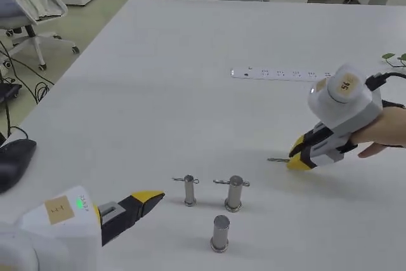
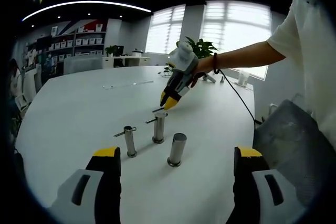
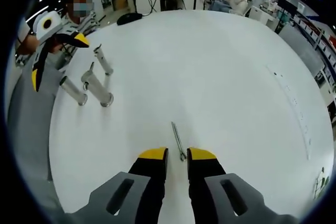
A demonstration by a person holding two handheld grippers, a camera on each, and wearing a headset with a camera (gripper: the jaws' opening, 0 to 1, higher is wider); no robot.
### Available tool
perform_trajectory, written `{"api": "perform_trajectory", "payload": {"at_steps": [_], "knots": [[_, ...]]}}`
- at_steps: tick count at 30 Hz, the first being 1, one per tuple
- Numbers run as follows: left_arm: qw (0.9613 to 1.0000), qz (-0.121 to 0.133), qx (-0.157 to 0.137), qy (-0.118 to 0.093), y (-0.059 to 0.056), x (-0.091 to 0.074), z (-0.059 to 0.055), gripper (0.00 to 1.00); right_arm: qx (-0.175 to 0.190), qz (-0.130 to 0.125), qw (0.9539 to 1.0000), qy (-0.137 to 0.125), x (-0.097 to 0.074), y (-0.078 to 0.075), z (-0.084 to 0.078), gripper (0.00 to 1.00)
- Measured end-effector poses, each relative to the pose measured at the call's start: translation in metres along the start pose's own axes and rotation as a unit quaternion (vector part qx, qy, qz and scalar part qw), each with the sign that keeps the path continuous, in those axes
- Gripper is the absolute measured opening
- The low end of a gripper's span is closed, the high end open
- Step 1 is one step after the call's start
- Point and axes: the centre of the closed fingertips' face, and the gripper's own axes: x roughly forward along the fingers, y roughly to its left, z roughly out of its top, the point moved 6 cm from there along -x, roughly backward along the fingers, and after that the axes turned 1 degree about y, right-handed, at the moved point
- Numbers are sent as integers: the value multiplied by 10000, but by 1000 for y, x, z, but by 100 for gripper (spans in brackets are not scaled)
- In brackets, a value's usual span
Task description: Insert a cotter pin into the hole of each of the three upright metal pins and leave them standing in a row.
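Note:
Three upright metal pins stand near the table's front. The left pin (image 1: 189,190) and the middle pin (image 1: 234,193) each carry a cotter pin through the top. The nearest pin (image 1: 220,233) has none. A loose cotter pin (image 1: 277,159) (image 3: 177,137) lies on the table to their right. My right gripper (image 1: 297,162) (image 3: 177,156) is low over it, jaws a narrow gap apart on either side of its near end. My left gripper (image 1: 152,199) (image 2: 176,153) is open wide and holds nothing, just left of the three pins (image 2: 159,127).
A white power strip (image 1: 279,74) lies across the table behind the right gripper. Office chairs (image 1: 28,11) and cables stand off the table's left edge. A dark object (image 1: 14,160) rests at the left edge. The white tabletop (image 1: 158,93) stretches far back.

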Motion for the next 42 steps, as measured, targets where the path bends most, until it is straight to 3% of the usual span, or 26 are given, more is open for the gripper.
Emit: {"api": "perform_trajectory", "payload": {"at_steps": [20, 36, 42], "knots": [[10000, 34, -2, -3, 4, -2, 4, 88, -749, -27, 9961, 471, 4, -4, 2, 6], [9999, 103, 14, -44, 7, -6, 9, 88, -837, -92, 9957, 396, 4, -5, 3, 3], [9999, 97, 15, -31, 6, -7, 10, 88, -878, -143, 9957, 241, -1, -5, 14, 3]]}}
